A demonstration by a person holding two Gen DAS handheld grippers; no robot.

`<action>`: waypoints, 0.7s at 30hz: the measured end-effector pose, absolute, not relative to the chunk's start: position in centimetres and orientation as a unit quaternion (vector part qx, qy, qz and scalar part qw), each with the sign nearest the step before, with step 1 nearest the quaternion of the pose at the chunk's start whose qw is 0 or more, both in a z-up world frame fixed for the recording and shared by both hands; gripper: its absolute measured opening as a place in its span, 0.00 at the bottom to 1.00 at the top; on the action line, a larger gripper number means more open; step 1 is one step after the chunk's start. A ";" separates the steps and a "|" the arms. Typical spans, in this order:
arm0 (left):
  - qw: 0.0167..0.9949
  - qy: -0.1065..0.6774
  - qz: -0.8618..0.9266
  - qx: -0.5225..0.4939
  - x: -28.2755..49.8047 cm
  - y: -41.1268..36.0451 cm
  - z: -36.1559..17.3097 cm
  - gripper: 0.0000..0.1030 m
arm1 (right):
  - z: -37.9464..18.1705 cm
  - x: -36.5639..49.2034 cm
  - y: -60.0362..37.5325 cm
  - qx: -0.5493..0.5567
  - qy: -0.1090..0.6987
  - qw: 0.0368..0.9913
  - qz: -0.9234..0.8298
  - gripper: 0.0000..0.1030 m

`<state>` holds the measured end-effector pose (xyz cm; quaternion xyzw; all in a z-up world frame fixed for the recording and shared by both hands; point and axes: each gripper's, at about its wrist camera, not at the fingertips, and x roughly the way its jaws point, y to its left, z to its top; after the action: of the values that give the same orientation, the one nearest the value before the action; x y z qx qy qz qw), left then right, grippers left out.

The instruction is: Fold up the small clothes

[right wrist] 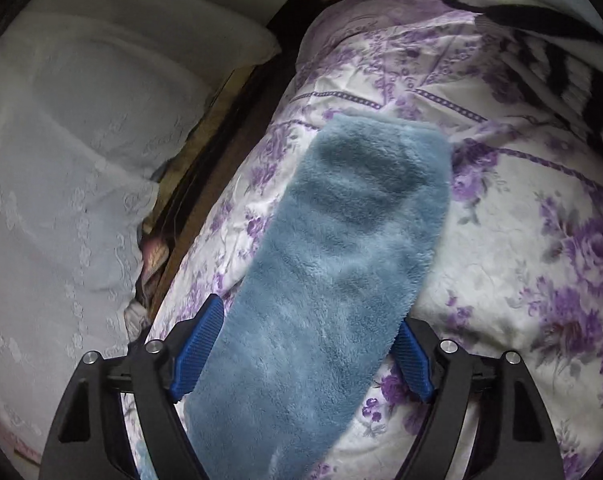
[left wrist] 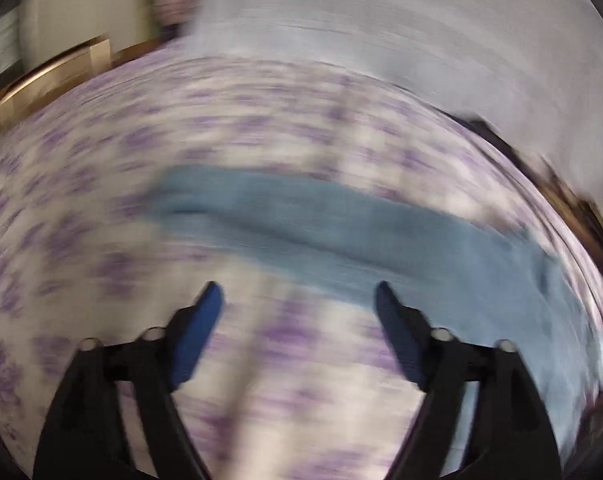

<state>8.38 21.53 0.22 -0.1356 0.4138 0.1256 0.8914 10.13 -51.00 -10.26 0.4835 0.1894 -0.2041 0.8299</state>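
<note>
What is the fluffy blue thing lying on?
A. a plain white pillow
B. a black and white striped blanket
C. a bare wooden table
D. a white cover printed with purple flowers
D: the fluffy blue fleece cloth lies flat on the white bed cover with purple flowers, while the striped blanket sits off at the far corner.

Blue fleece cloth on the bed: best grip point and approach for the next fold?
Probably the far short edge of the blue fleece cloth, at a corner. It lies flat as a long strip on the floral bedspread, running away from the open right gripper, so pinch from above and draw the end back along its length.
</note>
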 end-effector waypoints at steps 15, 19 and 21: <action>0.865 0.489 -0.084 0.075 15.9 -14.2 -5.1 0.84 | -14.1 6.9 -54.6 0.612 0.123 0.762 -0.175 0.27; 0.872 0.476 -0.080 0.083 16.3 -14.4 -7.7 0.96 | -13.6 7.5 -54.6 0.585 0.140 0.778 -0.180 0.15; 0.872 0.475 -0.092 0.073 16.3 -13.7 -7.4 0.96 | -12.9 8.0 -54.2 0.573 0.144 0.788 -0.172 0.12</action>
<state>16.35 -13.72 -7.40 0.0727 0.4746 -0.0918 0.8724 7.96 -54.17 -12.91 0.5730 0.1442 -0.1720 0.7882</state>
